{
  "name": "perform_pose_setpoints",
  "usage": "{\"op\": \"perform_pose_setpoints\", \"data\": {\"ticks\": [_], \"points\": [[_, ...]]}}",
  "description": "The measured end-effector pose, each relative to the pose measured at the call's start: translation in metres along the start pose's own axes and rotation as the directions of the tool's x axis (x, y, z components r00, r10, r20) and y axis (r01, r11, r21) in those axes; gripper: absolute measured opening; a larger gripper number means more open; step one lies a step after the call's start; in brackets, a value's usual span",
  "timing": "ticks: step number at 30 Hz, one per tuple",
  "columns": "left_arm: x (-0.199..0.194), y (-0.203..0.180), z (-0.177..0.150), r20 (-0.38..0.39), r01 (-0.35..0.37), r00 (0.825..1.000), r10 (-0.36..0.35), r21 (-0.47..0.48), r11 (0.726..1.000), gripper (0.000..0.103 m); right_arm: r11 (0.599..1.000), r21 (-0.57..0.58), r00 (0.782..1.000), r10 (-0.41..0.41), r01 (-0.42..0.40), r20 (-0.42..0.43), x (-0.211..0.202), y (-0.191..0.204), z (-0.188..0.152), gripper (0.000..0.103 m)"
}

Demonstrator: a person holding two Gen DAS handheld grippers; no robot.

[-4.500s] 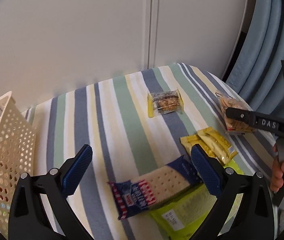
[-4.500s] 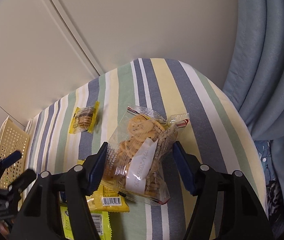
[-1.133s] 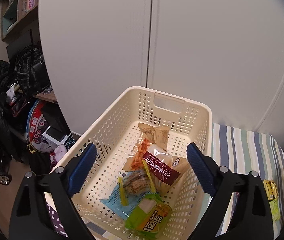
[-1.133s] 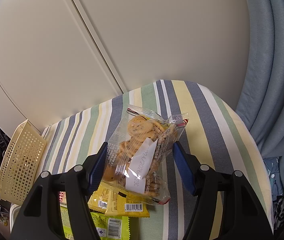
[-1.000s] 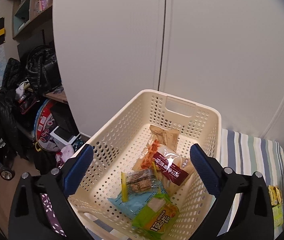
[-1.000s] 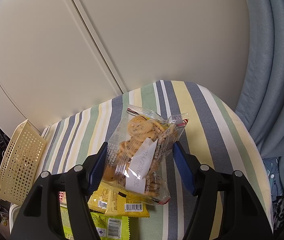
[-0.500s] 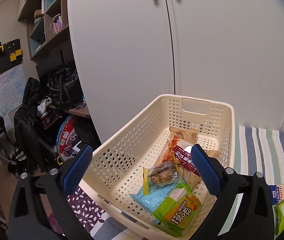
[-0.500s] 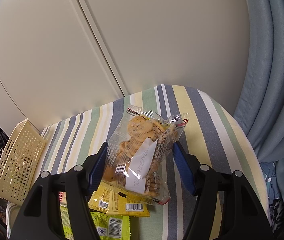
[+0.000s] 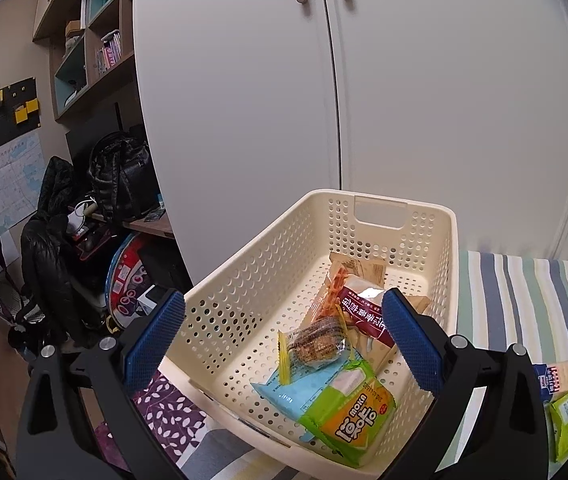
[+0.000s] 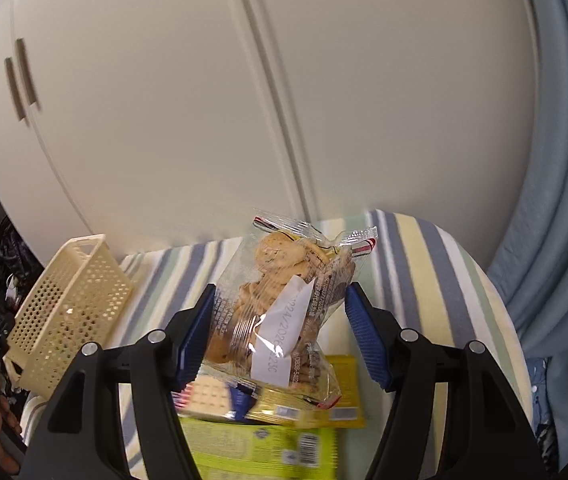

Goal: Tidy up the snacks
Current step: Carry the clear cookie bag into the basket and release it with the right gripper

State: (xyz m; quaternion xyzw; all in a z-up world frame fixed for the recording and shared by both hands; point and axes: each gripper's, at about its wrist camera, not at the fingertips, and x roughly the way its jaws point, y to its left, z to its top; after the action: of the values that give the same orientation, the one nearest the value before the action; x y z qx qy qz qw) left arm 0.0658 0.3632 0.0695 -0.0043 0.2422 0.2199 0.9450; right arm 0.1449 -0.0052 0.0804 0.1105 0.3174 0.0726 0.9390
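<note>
Left wrist view: left gripper (image 9: 281,338) held over the cream perforated basket (image 9: 380,204), jaws spread wide, nothing between them. Five or so packets already lie in the basket, among them a green-orange snack pack (image 9: 348,412) and a small yellow-edged bar (image 9: 314,342). Compared with 4.5 s back, the view has swung from the striped cover to the basket.

Right wrist view: right gripper (image 10: 279,332), jaws clamped on the clear cookie bag (image 10: 284,308), lifted above the striped cover (image 10: 424,280); yellow packets (image 10: 344,400) and a lime-green pack (image 10: 251,448) remain below. Bag is raised higher than before, frame is motion-blurred.

Risk: the film is slick and the bag only lightly pinched, so it could slip on the carry, or the cookies could be crushed by a harder squeeze.
</note>
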Motion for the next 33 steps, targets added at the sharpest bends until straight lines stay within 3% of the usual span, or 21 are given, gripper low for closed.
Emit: {"op": "perform_pose_setpoints", "data": {"ticks": [5, 13, 18, 24, 33], "points": [[-0.003, 0.002, 0.0, 0.003, 0.017, 1.0, -0.017, -0.014, 1.0, 0.1, 0.994, -0.041, 0.995, 0.101, -0.1, 0.019, -0.004, 0.055, 0.017, 0.064], [-0.004, 0.011, 0.002, 0.003, 0.04, 0.999, -0.04, -0.057, 0.998, 0.1, 0.958, -0.122, 0.965, 0.261, -0.258, 0.005, 0.003, 0.156, 0.029, 0.064], [-0.004, 0.014, 0.002, 0.006, 0.044, 0.999, -0.043, -0.077, 0.996, 0.1, 0.937, -0.155, 0.949, 0.313, -0.314, -0.032, 0.017, 0.208, 0.025, 0.064], [-0.003, 0.019, 0.002, 0.005, 0.052, 0.999, -0.052, -0.092, 0.994, 0.1, 0.923, -0.195, 0.944, 0.323, -0.331, -0.073, 0.043, 0.258, 0.017, 0.064], [0.002, 0.03, 0.003, -0.015, 0.062, 0.998, -0.065, -0.139, 0.988, 0.1, 0.924, -0.233, 0.951, 0.283, -0.304, -0.123, 0.08, 0.297, 0.006, 0.066]]}}
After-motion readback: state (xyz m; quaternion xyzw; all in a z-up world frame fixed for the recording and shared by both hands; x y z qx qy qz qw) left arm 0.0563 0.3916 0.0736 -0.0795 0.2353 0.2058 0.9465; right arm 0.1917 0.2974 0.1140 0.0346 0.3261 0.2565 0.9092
